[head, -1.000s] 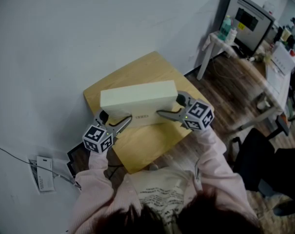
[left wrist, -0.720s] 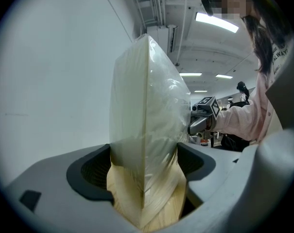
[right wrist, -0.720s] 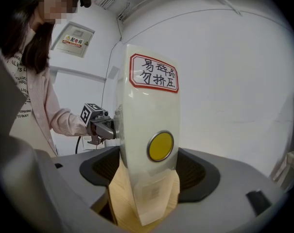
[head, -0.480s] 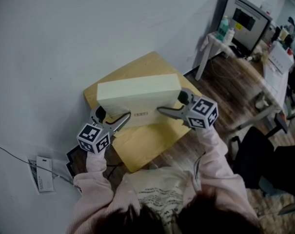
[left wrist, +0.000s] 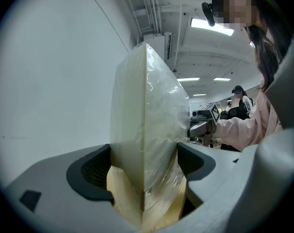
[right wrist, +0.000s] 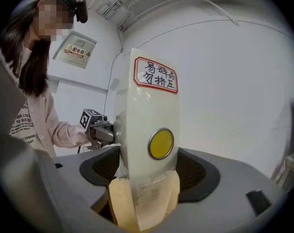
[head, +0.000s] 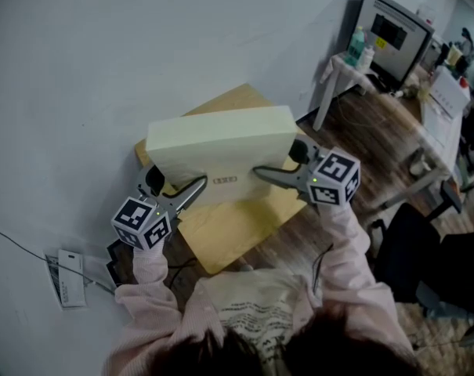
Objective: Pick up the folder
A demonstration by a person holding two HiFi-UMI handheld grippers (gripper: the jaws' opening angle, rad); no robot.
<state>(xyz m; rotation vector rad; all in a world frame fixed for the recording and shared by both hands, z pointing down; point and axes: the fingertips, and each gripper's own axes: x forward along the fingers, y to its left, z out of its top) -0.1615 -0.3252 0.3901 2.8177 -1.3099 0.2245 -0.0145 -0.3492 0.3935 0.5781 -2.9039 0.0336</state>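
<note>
In the head view, a thick cream folder (head: 221,147), box-shaped and wrapped in clear film, hangs above the small wooden table (head: 237,229). My left gripper (head: 172,188) is shut on its left end and my right gripper (head: 282,164) is shut on its right end. The left gripper view shows the folder (left wrist: 147,130) end-on, pinched between the left gripper (left wrist: 144,171) jaws. In the right gripper view the folder (right wrist: 149,115) bears a red-bordered label (right wrist: 155,75) and a yellow round button (right wrist: 161,143); the right gripper (right wrist: 149,171) clamps it.
A white side table (head: 342,69) with bottles stands at the back right beside a dark monitor (head: 393,30). A cluttered desk (head: 448,108) and a black chair (head: 425,249) are at the right. A card and cables (head: 68,276) lie on the grey floor at the left.
The folder has risen off the table and come closer to the head camera. Both grippers have gone up with it, still clamped on its ends.
</note>
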